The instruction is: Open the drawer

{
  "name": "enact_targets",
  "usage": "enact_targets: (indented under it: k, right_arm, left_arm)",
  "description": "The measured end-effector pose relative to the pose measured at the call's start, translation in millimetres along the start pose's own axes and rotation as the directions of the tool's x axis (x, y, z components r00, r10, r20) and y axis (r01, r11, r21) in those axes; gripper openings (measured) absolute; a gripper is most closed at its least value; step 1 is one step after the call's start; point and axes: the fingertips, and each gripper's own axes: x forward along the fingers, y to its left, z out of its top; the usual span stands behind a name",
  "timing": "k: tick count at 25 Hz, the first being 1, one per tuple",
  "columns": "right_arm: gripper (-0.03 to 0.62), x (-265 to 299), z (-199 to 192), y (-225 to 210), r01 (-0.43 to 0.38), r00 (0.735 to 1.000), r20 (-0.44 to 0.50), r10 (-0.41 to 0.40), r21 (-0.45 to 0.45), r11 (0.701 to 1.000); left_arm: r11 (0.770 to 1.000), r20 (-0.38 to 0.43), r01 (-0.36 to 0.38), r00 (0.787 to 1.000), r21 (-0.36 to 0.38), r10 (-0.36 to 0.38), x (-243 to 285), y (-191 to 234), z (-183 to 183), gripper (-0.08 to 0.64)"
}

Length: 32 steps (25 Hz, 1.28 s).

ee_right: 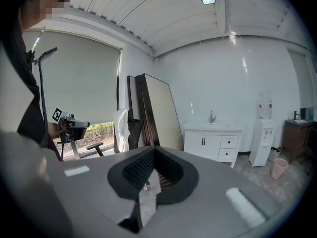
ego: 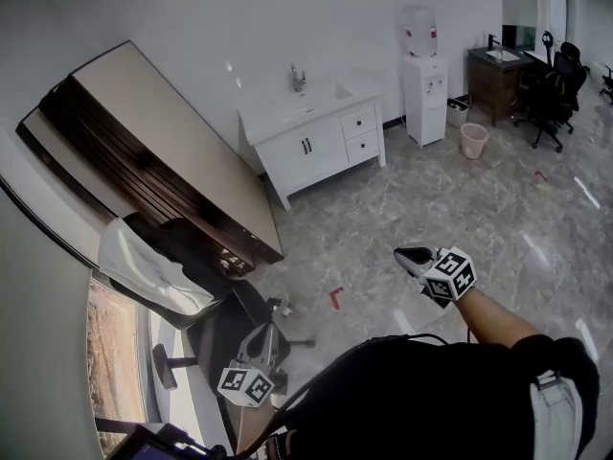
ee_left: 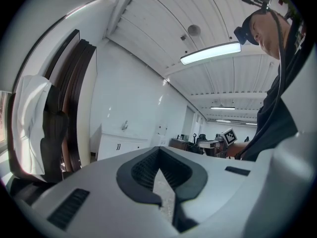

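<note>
Across a grey marble-patterned floor, the white vanity cabinet with a basin and tap stands against the far wall, its two small white drawers stacked at the right end: the upper drawer above the lower drawer, each with a short dark handle at the middle of its front. We are well apart from it. The right hand-held gripper points toward the cabinet with its jaws pressed together on nothing. The left hand-held gripper, held low at our side, also shows its pads meeting at the tips, and it too is empty. We judge that either drawer is a rigid box on runners, light to draw but liable to bind if pulled askew. The place to take hold is the dark handle, small and probably smooth, pinched squarely and drawn straight out. Which of the two drawers is meant we cannot tell.
</note>
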Motion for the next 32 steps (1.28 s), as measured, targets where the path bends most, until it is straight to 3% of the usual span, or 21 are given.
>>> enact_targets:
  k: [4, 12, 20, 25, 32]
  right_arm:
    - [-0.005, -1.5, 17.3, -54.7, -0.016, 1.0, 0.022, 0.017, -0.019, 1.0]
    - [-0.005, -21.0, 11.8, -159.7, -0.003, 1.0, 0.019, 0.003, 0.005, 1.0]
    - [-0.005, -33.3, -0.3, -224.3, 0.018, 1.0, 0.012, -0.019, 0.025, 1.0]
    - [-0.005, -22.9, -2.2, -244.4, 0.048, 0.999, 0.003, -0.048, 0.038, 0.998]
    - [-0.005, 24.9, 22.6, -247.7, 0.104, 0.995, -0.001, -0.104, 0.022, 0.994]
  left_arm:
    - [1.0, 0.016, -0.004, 1.0, 0.002, 0.003, 54.5, -22.2, 7.7, -0.003]
    - [1.0, 0.014, -0.007, 1.0, 0.006, 0.007, 147.4, -61.5, 12.0, -0.005]
    - [1.0, -0.014, 0.024, 1.0, 0.004, -0.024, 212.6, -89.5, -0.8, -0.005]
    - [0.999, -0.021, 0.047, 0.999, 0.001, -0.047, 238.8, -73.5, 2.6, -0.005]
    - [0.994, -0.013, 0.109, 0.994, -0.008, -0.109, 270.7, -14.1, 22.2, -0.005]
